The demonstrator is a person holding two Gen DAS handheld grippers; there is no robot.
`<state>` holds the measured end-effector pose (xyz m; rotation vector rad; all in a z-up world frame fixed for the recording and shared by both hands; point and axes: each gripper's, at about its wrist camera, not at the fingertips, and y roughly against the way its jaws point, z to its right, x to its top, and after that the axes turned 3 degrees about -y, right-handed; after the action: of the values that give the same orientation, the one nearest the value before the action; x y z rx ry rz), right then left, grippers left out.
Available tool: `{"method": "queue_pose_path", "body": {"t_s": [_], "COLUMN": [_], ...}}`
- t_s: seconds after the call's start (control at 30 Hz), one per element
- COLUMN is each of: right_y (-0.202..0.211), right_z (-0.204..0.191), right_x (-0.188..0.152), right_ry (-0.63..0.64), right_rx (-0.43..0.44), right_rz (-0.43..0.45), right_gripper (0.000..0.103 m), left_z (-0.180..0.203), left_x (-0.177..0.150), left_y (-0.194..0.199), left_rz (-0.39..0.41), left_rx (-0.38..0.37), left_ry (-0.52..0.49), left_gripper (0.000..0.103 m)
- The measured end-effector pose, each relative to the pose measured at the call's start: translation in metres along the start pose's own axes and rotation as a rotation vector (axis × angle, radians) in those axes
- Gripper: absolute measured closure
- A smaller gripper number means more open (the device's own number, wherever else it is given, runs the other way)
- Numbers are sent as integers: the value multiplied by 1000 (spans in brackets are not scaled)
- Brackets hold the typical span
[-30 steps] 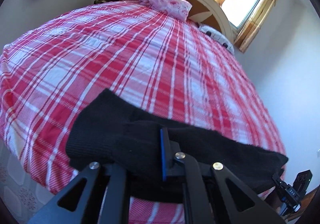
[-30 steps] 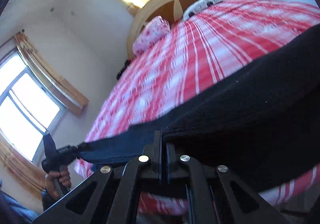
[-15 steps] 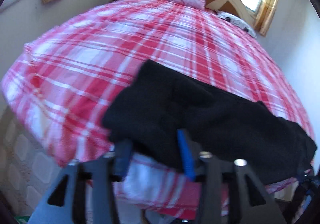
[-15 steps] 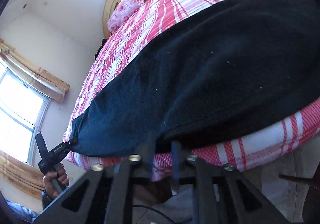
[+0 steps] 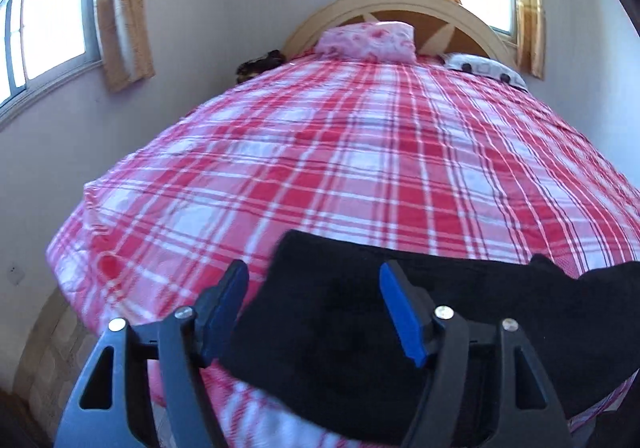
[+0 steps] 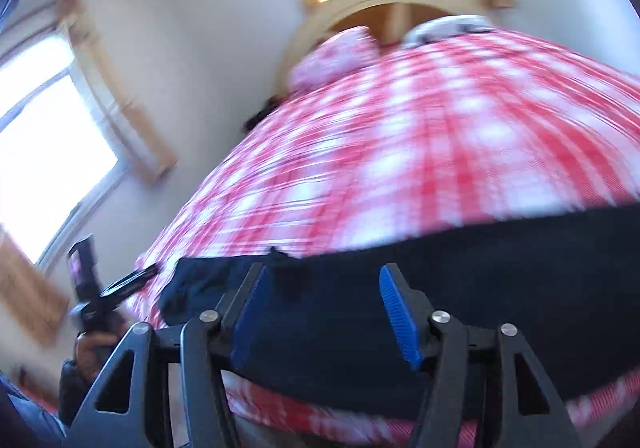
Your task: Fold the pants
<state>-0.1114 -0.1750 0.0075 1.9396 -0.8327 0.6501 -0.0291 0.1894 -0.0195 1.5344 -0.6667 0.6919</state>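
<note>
Black pants [image 5: 360, 312] lie flat along the near edge of the bed, on the red and white plaid cover [image 5: 360, 168]. My left gripper [image 5: 314, 304] is open over the pants' left end and holds nothing. In the right wrist view the pants [image 6: 480, 272] stretch across the bed's near edge. My right gripper [image 6: 320, 308] is open just above them and empty. The left gripper also shows in the right wrist view [image 6: 86, 284], held in a hand at the far left.
A pink pillow [image 5: 366, 40] and a spotted white pillow [image 5: 484, 68] lie against the wooden headboard [image 5: 400, 4]. Curtained windows [image 5: 48, 20] stand on the left wall and behind the headboard. A dark item [image 5: 260, 64] sits at the bed's far left corner.
Both grippers have let go of the pants and opened. The pants now lie on the bed's near edge. Both grippers have drawn back and tilted up.
</note>
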Motion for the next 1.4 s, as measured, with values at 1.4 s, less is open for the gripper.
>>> {"method": "queue_pose_path", "body": {"t_s": [1.4], "right_y": [-208], "right_z": [-13], "right_x": [38], "right_ry": [-136], "right_rx": [140], "right_rz": [-253], "right_gripper": [52], "left_z": [23], "left_x": [-24], "left_y": [-38], "left_rz": [-70], "left_rx": [66], "left_ry": [-62], "left_gripper": [45]}}
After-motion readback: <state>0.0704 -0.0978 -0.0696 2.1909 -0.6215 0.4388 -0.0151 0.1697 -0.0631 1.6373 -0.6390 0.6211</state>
